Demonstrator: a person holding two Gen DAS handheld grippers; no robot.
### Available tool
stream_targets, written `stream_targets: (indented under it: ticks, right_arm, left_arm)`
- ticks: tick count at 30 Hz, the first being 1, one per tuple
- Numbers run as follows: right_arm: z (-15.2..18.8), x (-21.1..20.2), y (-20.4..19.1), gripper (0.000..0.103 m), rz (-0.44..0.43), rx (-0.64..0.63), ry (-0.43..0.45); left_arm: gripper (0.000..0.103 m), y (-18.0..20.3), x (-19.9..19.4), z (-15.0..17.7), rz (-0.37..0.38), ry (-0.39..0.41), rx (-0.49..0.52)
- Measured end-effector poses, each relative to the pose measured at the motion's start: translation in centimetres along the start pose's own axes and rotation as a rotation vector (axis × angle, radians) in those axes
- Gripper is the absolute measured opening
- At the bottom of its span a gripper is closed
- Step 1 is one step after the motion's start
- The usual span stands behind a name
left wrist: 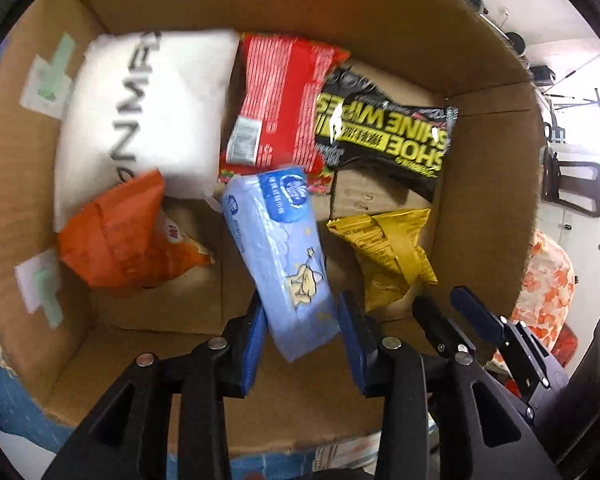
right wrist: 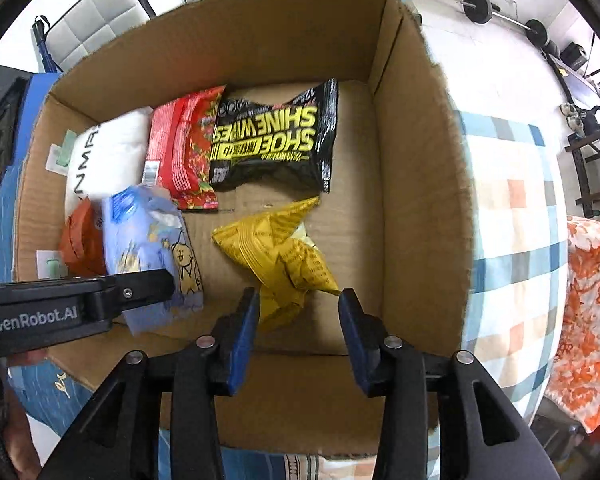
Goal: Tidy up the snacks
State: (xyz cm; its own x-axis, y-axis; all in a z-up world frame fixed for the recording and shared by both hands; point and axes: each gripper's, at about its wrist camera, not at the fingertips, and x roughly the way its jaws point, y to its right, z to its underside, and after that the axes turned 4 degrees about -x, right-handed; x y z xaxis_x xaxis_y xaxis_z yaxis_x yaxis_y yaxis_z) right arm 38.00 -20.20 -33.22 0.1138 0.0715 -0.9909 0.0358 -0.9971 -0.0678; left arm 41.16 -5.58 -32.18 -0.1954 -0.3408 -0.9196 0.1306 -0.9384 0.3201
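**Inspector:** What does the left gripper [left wrist: 302, 316] have?

**Onlooker:** A soft light-blue plastic pack [left wrist: 278, 256], oblong, with a dark-blue round logo at its far end and a pale cartoon figure printed nearer the fingers. The two blue pads sit either side of its near end; the left one looks to touch it, while on the right I cannot tell contact from a narrow gap. So I cannot say for certain that it is clamped. The pack is tilted over the floor of the open brown cardboard box [left wrist: 480, 184].

**Inspector:** And the right gripper [right wrist: 298, 308]?

**Onlooker:** Spread apart, nothing between the fingers. It hangs over the near side of the box, just short of a crumpled yellow foil snack bag [right wrist: 278, 252].

**Inspector:** Box contents?

**Onlooker:** Along the far wall, from the left: a white soft pouch with grey lettering [left wrist: 148, 112], a red printed snack packet [left wrist: 278, 104] overlapping it at the edge, then a black and yellow "Shoe Shine Wipes" packet [left wrist: 384, 132] overlapping the red one. Nearer, an orange crinkled snack bag [left wrist: 120, 240] lies at the left wall, beside the blue pack; the yellow bag lies at the right. The box stands on a blue-patterned cloth [right wrist: 512, 216].
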Motion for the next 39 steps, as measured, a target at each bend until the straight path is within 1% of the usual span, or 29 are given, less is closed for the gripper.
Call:
stream_targets:
  ticks: [4,6,7,8,9,10,11,12,13,14,17,18,19,20,21,22,24,25,32,39]
  right_arm:
    - [-0.1,-0.9,0.0,0.045,-0.002,0.006,0.010]
    - [0.0,-1.4,0.2,0.045,0.002,0.007,0.016]
    - [-0.1,-1.7,0.0,0.045,0.008,0.003,0.018]
    - [0.1,-1.9,0.0,0.047,0.009,-0.001,0.022]
    - [0.0,-2.4,0.2,0.051,0.010,-0.002,0.023]
    - [0.0,-2.8,0.3,0.054,0.015,-0.006,0.025]
    - [0.2,-3.1,0.3,0.054,0.015,-0.007,0.028]
    - [0.5,-3.3,0.5,0.054,0.015,-0.008,0.032]
    - [0.6,-3.8,0.3,0.055,0.021,-0.010,0.033]
    - [0.7,-4.0,0.3,0.057,0.026,-0.011,0.036]
    - [1.3,-5.3,0.3,0.065,0.015,-0.008,0.045]
    - [1.4,-5.4,0.2,0.071,0.012,-0.007,0.047]
    - [1.6,-5.8,0.2,0.076,0.005,-0.007,0.051]
    - [1.8,-6.1,0.1,0.078,0.003,-0.007,0.056]
    - [1.9,-6.3,0.0,0.083,0.006,-0.008,0.059]
    - [2.1,-6.6,-0.1,0.091,0.008,-0.010,0.064]
    - [2.3,-7.1,-0.3,0.101,0.009,-0.011,0.069]
    - [2.5,-7.3,-0.3,0.103,0.014,-0.009,0.071]
    - [3.7,-9.5,-0.6,0.103,0.030,-0.017,0.106]
    - [6.7,-14.3,-0.5,0.103,0.015,-0.005,0.178]
  left_arm:
    - [0.044,0.9,-2.4,0.6,-0.026,0.046,0.032]
    - [0.049,1.1,-3.8,1.3,-0.044,0.089,0.042]
    - [0.053,1.0,-4.3,1.7,-0.050,0.106,0.047]
    - [0.055,0.9,-5.0,2.1,-0.059,0.129,0.051]
    - [0.056,0.6,-5.4,2.5,-0.068,0.154,0.054]
    - [0.059,0.5,-6.0,2.9,-0.077,0.180,0.056]
    - [0.065,0.3,-6.5,3.0,-0.086,0.202,0.055]
    - [0.068,0.0,-7.2,3.4,-0.091,0.224,0.053]
    - [0.076,-0.2,-7.7,3.8,-0.097,0.253,0.052]
    - [0.082,-0.5,-8.2,4.0,-0.106,0.278,0.050]
    - [0.085,-1.2,-9.6,4.8,-0.140,0.354,0.042]
    - [0.088,-1.1,-9.9,5.1,-0.152,0.369,0.039]
    - [0.095,-1.4,-10.2,5.2,-0.165,0.381,0.038]
    - [0.098,-1.3,-10.2,5.2,-0.177,0.391,0.040]
    - [0.099,-1.2,-10.1,5.3,-0.194,0.403,0.042]
    - [0.099,-1.3,-10.3,5.6,-0.205,0.415,0.046]
    - [0.101,-1.3,-10.6,6.3,-0.221,0.435,0.047]
    - [0.101,-1.5,-10.9,6.6,-0.225,0.442,0.045]
    - [0.101,-1.1,-12.8,9.3,-0.253,0.517,0.058]
    - [0.101,0.0,-17.5,14.5,-0.259,0.628,0.065]
